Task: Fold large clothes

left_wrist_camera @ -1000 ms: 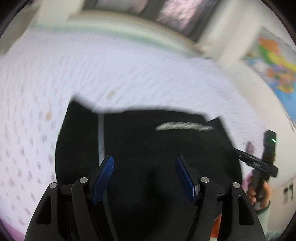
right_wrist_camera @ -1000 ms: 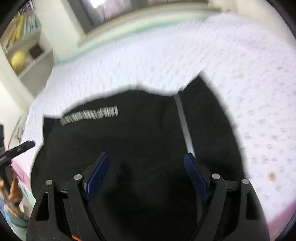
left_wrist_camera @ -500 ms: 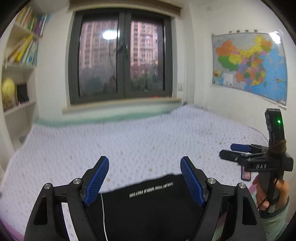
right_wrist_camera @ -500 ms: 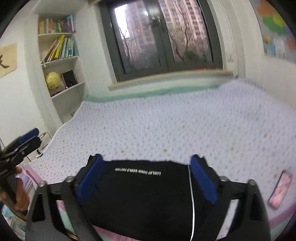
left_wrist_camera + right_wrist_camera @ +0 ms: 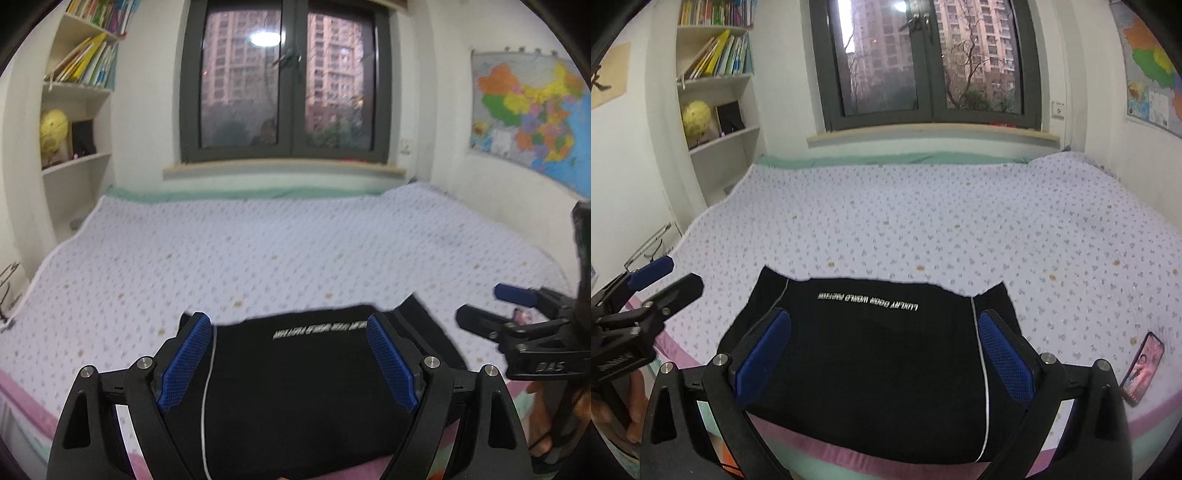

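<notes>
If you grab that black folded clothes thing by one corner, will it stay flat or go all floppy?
Probably floppy: the black garment is soft cloth, its near edge already draping over the bed. Lifted by a corner, the folded layers would likely fall open. It won't roll.

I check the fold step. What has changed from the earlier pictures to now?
Both grippers, left and right, have pulled up and back from the black garment; the views now show the window. The left gripper's fingers are opening; nothing is between either pair. The garment stays folded flat at the bed's near edge.

The black garment (image 5: pixel 871 354) carries upside-down white lettering, roughly "LUXURY ... WORLD". The right gripper (image 5: pixel 517 328), seen from the left wrist, reads "DAS".
</notes>
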Available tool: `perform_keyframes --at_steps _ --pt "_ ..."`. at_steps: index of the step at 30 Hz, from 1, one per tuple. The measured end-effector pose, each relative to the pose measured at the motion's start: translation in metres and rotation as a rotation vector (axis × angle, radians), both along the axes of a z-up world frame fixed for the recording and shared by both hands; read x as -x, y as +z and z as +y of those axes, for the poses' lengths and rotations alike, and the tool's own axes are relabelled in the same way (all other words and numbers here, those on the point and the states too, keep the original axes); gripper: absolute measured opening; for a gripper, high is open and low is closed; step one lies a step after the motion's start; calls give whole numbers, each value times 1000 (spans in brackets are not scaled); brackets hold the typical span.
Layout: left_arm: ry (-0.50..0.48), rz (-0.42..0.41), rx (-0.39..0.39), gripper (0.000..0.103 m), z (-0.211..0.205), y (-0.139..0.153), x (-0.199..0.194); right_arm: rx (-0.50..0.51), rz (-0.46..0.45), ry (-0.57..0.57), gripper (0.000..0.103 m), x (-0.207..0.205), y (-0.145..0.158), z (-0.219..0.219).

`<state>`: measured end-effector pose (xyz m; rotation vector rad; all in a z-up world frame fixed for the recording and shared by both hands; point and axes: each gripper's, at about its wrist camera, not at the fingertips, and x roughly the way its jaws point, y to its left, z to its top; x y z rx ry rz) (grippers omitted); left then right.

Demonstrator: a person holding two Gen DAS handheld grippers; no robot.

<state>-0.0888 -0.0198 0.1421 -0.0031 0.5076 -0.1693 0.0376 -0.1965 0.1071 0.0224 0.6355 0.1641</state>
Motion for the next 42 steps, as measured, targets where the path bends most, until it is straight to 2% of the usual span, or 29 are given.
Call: perform_keyframes --at_steps 3,9,30,42 --pt "25 27 -34 87 1 -14 -4 20 27 -9 102 -4 -16 3" --pt "32 74 -26 87 11 -28 -13 -18 87 -26 102 -12 -37 -4" --pt "41 182 -56 87 14 -62 -36 25 176 -85 102 -33 -78 -9" --pt "27 215 -74 87 9 -72 -44 -18 219 -59 102 -42 -90 -10"
